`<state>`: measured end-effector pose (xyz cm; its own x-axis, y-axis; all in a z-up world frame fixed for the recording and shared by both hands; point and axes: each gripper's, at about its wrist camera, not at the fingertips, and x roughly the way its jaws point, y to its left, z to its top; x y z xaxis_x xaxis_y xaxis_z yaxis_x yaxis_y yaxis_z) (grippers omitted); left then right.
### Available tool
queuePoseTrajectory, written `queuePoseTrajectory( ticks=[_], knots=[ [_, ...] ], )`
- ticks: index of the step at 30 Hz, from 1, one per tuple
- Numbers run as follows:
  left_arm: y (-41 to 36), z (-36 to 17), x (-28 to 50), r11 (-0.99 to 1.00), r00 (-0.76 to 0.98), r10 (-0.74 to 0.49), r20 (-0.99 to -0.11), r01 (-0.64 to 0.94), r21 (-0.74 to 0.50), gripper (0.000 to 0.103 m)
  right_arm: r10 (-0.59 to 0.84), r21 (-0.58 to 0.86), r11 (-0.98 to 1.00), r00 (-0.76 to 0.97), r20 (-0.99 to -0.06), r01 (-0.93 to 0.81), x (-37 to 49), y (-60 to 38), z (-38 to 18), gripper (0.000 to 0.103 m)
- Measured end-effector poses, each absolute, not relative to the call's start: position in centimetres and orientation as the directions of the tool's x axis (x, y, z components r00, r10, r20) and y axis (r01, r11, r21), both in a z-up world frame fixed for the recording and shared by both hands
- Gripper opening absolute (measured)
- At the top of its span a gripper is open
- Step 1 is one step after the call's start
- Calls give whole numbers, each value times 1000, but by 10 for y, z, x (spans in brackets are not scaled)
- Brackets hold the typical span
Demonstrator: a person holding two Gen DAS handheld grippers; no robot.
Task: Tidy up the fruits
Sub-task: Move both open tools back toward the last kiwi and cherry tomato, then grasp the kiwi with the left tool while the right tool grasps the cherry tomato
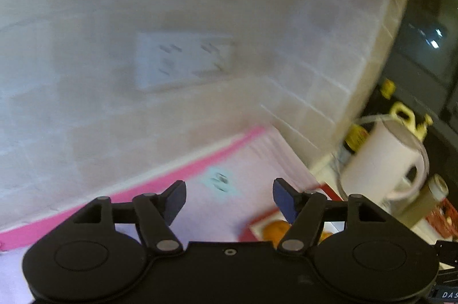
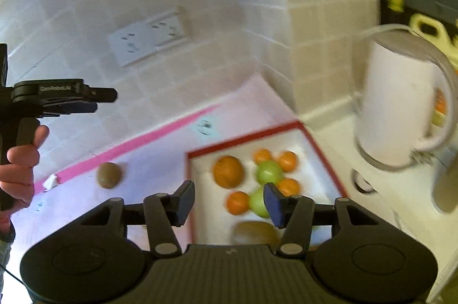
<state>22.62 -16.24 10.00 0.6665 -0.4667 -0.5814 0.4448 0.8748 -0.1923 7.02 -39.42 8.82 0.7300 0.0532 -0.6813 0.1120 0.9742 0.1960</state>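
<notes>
A red-rimmed white box [image 2: 312,138] lies on a pink mat [image 2: 160,155]. It holds a large orange [image 2: 228,171], several small oranges [image 2: 287,161], two green apples [image 2: 269,172] and a brown kiwi [image 2: 254,232]. Another kiwi [image 2: 109,175] lies loose on the mat, left of the box. My right gripper [image 2: 229,202] is open and empty above the box's near left edge. My left gripper [image 1: 229,199] is open and empty, held above the mat; it also shows from the side in the right wrist view [image 2: 94,100]. The box corner [image 1: 257,226] with an orange [image 1: 276,229] shows under it.
A white electric kettle [image 2: 400,103] stands on the counter right of the box, also in the left wrist view [image 1: 380,161]. A tiled wall with a double socket [image 2: 148,37] is behind the mat. Yellow-capped bottles [image 1: 400,112] stand behind the kettle.
</notes>
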Motion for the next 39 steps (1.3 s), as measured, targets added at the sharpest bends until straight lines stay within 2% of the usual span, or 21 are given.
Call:
queuePoseTrajectory(
  ticks=[7, 15, 19, 23, 30, 37, 39],
  knots=[
    [-77, 121, 215, 925, 748, -377, -547, 334, -181, 80, 153, 200, 980, 717, -680, -19, 101, -328, 88, 59],
    [-13, 118, 225, 945, 772, -327, -546, 270, -184, 81, 208, 199, 976, 672, -711, -92, 130, -269, 70, 59],
    [-3, 88, 241, 937, 738, -348, -579, 279, -209, 82, 187, 162, 982, 642, -744, -99, 137, -251, 49, 59],
    [-9, 35, 263, 937, 662, -348, -663, 272, -221, 82, 152, 128, 988, 579, -801, -83, 145, -242, 10, 58],
    [-31, -44, 298, 940, 552, -325, -768, 277, -198, 82, 142, 147, 989, 509, -849, -31, 154, -241, -42, 54],
    [-39, -71, 308, 931, 510, -344, -788, 291, -218, 82, 122, 133, 991, 492, -862, -14, 171, -241, -61, 53],
    [-42, -75, 312, 933, 508, -338, -792, 290, -212, 82, 124, 134, 991, 481, -868, -14, 173, -241, -65, 49]
  ],
)
